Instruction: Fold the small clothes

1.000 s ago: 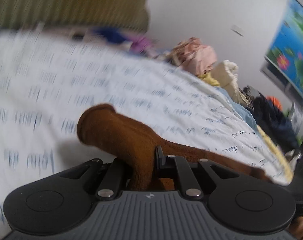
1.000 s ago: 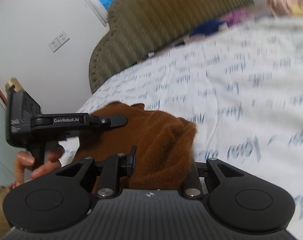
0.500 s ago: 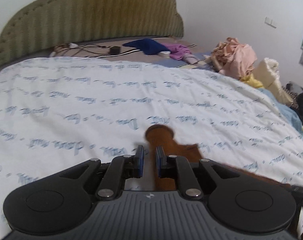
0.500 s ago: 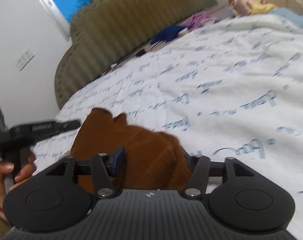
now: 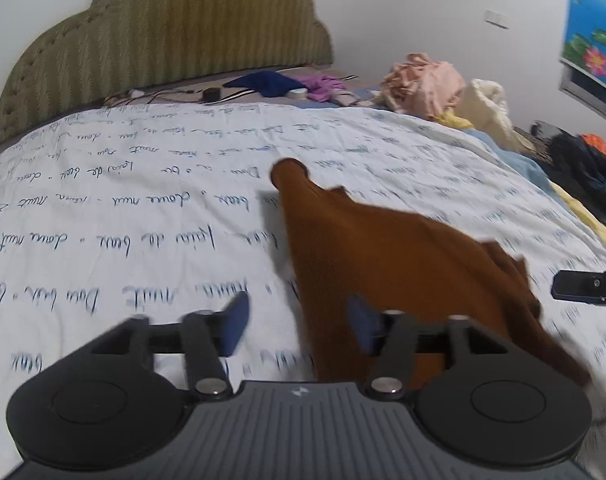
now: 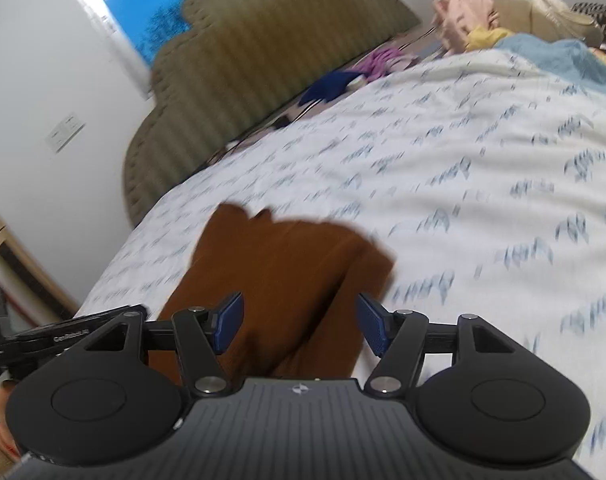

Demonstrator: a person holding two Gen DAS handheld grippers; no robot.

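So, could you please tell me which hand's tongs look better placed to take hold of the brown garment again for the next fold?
Probably the right tongs: the brown garment lies squarely between their open pads. The opening left tongs sit off its edge, one pad over bare sheet.

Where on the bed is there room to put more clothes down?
The printed sheet is bare between the brown garment and the headboard. The far right edge is crowded with piled clothes.

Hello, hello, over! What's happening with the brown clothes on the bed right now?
Left tool opening, nothing pinched. Right tool opening too, pads off the cloth. Brown garment lying on the bedsheet. Nothing in the way.
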